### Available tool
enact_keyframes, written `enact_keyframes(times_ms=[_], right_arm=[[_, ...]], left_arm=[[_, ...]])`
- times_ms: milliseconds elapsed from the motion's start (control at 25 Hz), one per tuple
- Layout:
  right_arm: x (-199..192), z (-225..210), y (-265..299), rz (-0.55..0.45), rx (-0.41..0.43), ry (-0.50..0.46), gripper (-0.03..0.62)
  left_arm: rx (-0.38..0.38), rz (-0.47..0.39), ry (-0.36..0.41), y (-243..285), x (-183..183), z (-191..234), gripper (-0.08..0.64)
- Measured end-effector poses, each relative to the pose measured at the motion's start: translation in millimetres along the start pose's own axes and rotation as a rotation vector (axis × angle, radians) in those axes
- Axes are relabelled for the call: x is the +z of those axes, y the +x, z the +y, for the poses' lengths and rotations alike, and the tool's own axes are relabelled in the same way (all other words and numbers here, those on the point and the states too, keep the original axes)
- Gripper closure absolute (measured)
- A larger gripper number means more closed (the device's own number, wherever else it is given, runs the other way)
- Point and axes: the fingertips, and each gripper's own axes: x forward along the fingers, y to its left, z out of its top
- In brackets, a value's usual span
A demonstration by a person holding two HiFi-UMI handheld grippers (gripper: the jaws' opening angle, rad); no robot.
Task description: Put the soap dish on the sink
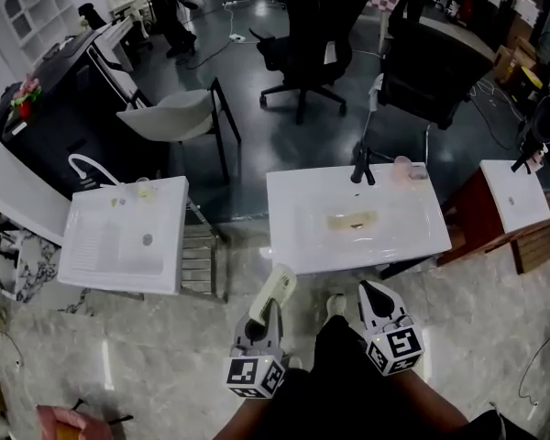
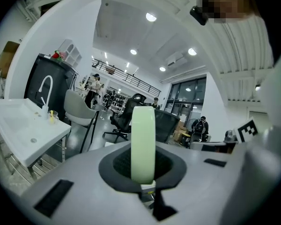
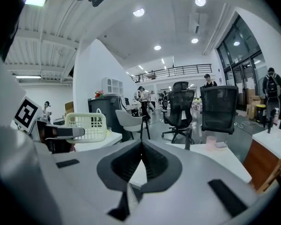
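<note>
A pale green soap dish [image 1: 277,290] is pictured clamped on edge in the left hand-held gripper [image 1: 264,319], with the pads closed on its two broad faces. It is carried over the marble floor [image 1: 165,337], just short of the near rim of the white sink [image 1: 298,195]. Beside it, also short of that rim, the right hand-held gripper [image 1: 374,291] is held with its jaws pressed together and nothing between them.

The step in hand is judged to be the carry to the sink, and the task is well short of done while the dish is in the air. Inside the sink's basin a yellowish patch [image 1: 351,220] is seen; what it is cannot be told. On the sink's far ledge a dark tap [image 1: 361,166] stands, with a pink cup [image 1: 402,166] just to its right.

The dish would best be brought over a flat, bare part of the sink's top rather than the sloped basin. It should be rolled from on edge to lying flat before it is lowered. The jaws should be opened only once the dish is borne by the sink, and the cup and tap should be kept clear of. The empty right hand-held gripper can be kept back, or used to steady the dish.

Left of the sink a second white basin [image 1: 92,273] is seen, and beyond the sink's far side a grey chair [image 1: 170,115] and black office chairs [image 1: 302,35].
</note>
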Motion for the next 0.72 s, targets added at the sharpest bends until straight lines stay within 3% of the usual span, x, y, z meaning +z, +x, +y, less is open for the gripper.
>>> enact_keyframes(times_ms=[720], right_arm=[[22.0, -137.6, 90.4, -0.033, 0.055, 0.109, 0.594]], left_arm=[[0.078, 0.127, 0.079, 155.7, -0.9, -20.5, 0.537]])
